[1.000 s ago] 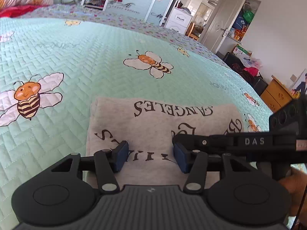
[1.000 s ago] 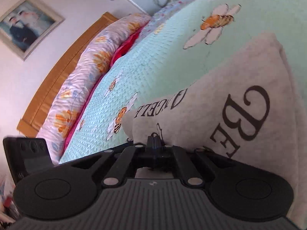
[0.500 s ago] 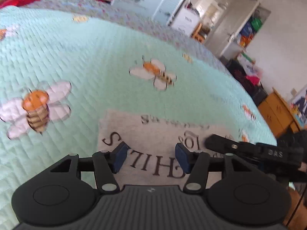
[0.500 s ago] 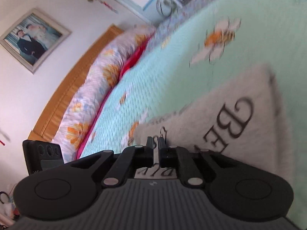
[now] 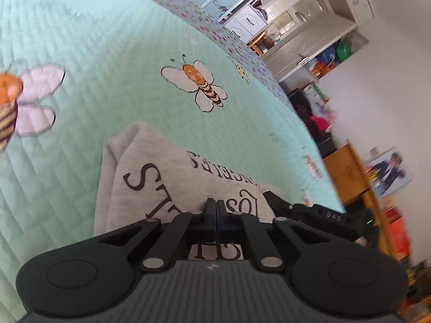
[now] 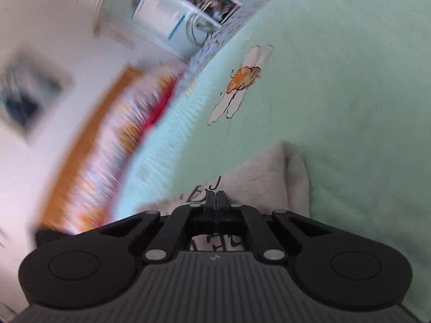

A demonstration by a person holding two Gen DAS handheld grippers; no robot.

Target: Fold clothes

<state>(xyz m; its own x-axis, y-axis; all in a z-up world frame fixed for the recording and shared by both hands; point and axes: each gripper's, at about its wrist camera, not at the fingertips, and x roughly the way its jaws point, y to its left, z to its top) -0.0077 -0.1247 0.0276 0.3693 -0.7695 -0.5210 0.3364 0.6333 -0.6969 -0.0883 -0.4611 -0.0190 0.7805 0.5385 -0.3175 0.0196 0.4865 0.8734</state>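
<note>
A grey folded shirt (image 5: 167,177) with dark lettering lies on the mint bee-print bedspread (image 5: 94,53). My left gripper (image 5: 216,206) rests over the shirt's near edge. Its jaws are closing and the pads meet; I see no cloth between them. My right gripper (image 5: 268,195) reaches onto the shirt's right part, seen side on in the left wrist view. In the right wrist view the right gripper (image 6: 216,197) is over the shirt (image 6: 258,180) near its right edge. Its jaws are closing too, pads together, with no cloth showing between them.
A long floral pillow (image 6: 113,145) and a wooden headboard (image 6: 80,145) line the head of the bed, blurred. Beyond the bed's far side stand a white wardrobe (image 5: 317,27), a wooden cabinet (image 5: 347,169) and floor clutter (image 5: 315,113).
The left gripper's jaws went from wide apart to shut. The right jaws parted a little and shut again. Both views rolled and drew back towards the shirt's near edge.
</note>
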